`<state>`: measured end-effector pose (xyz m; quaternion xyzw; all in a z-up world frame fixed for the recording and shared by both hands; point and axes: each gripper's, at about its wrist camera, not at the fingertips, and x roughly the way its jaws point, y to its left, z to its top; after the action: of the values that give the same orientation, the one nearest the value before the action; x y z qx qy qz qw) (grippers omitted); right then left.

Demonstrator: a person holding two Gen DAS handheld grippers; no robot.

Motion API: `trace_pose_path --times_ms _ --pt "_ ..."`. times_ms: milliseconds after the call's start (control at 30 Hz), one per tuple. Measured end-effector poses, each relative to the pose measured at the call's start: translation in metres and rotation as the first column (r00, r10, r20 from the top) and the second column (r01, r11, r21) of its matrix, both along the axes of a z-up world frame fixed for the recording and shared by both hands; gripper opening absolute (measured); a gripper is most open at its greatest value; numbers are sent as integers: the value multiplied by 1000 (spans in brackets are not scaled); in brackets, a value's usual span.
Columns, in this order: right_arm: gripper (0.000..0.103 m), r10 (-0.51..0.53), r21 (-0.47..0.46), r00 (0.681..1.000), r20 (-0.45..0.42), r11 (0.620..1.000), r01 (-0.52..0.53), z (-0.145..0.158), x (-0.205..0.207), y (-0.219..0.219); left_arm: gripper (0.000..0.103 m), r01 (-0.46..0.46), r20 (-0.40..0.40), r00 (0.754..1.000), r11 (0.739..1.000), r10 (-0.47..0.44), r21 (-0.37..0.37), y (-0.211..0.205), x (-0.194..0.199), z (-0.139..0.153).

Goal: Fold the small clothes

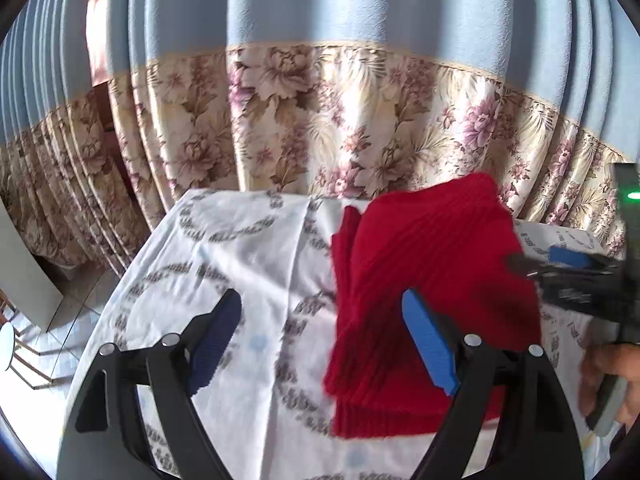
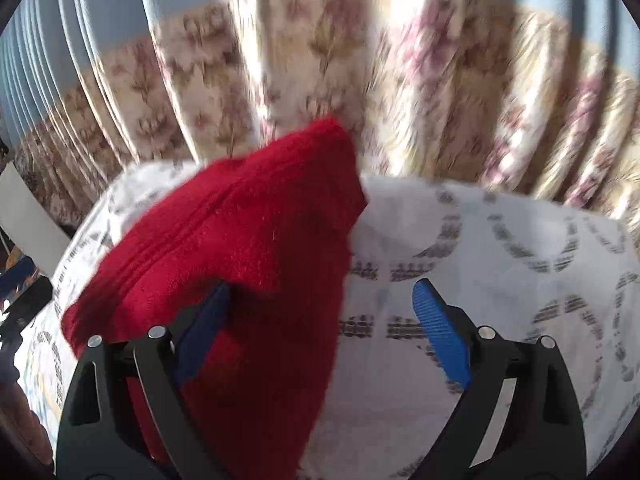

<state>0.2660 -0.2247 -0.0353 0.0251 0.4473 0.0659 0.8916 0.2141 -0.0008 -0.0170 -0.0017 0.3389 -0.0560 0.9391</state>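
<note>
A red knitted garment [image 1: 432, 292] lies folded on a white patterned cloth [image 1: 248, 264] covering the table. My left gripper [image 1: 324, 320] is open, its right finger over the garment's lower part, its left finger over bare cloth. My right gripper [image 2: 322, 312] is open too; its left finger sits against the garment [image 2: 248, 248], its right finger over the cloth [image 2: 500, 280]. The right gripper also shows in the left wrist view [image 1: 560, 264] at the garment's right edge. Part of the garment is draped over the fingers.
A pleated curtain [image 1: 320, 120], blue above and floral below, hangs right behind the table. The table's left edge [image 1: 132, 264] drops to a tiled floor with a chair [image 1: 12, 344]. A hand [image 1: 608, 376] holds the right gripper's handle.
</note>
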Motion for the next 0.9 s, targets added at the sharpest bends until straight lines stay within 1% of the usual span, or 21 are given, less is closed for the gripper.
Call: trace_pose_path --times_ms 67,133,167,233,333,433,533,567,600,633,700,733,767,867,900 --pt "94 27 -16 999 -40 1000 -27 -21 14 9 83 13 -9 1000 1000 -13 17 -9 11 -3" --pt "100 28 32 999 -39 999 -27 -33 18 10 83 24 -22 999 999 -23 29 -15 21 -10" --pt "100 19 70 999 -43 997 -16 -38 19 7 83 24 -33 999 999 -23 41 -18 28 -16" --pt "100 9 105 999 -47 994 -4 -41 18 4 83 37 -61 998 998 -34 42 -23 38 -29" --pt "100 3 112 999 -35 994 1 -40 15 3 83 45 -108 993 998 -40 44 -25 47 -51" --pt "100 -10 124 1000 -23 992 12 -40 10 1 86 55 -132 990 998 -56 -15 -19 49 -67" --pt "100 -25 166 999 -21 986 29 -43 8 -2 88 61 -160 984 988 -84 -142 -9 52 -76" --pt "100 -26 180 999 -24 983 29 -44 8 -3 92 61 -176 980 982 -93 -180 -6 53 -82" --pt "100 -23 194 999 -28 981 28 -45 9 -4 96 58 -183 979 978 -96 -200 -5 53 -86" --pt "100 -18 204 999 -30 979 24 -45 8 -4 98 57 -184 978 973 -100 -224 -4 53 -91" --pt "95 1 225 999 -32 974 6 -45 8 -4 101 50 -200 973 953 -114 -299 -1 53 -102" --pt "90 12 233 999 -32 972 -4 -44 8 -3 101 42 -197 974 945 -111 -325 1 52 -104" --pt "82 26 241 999 -30 970 -18 -43 9 -2 101 40 -190 976 945 -107 -325 0 51 -103" --pt "76 46 235 999 -22 971 -39 -40 8 3 101 45 -193 975 947 -111 -318 -5 50 -102" --pt "75 46 243 999 -22 969 -39 -40 8 2 97 52 -193 974 947 -118 -316 -8 50 -101"
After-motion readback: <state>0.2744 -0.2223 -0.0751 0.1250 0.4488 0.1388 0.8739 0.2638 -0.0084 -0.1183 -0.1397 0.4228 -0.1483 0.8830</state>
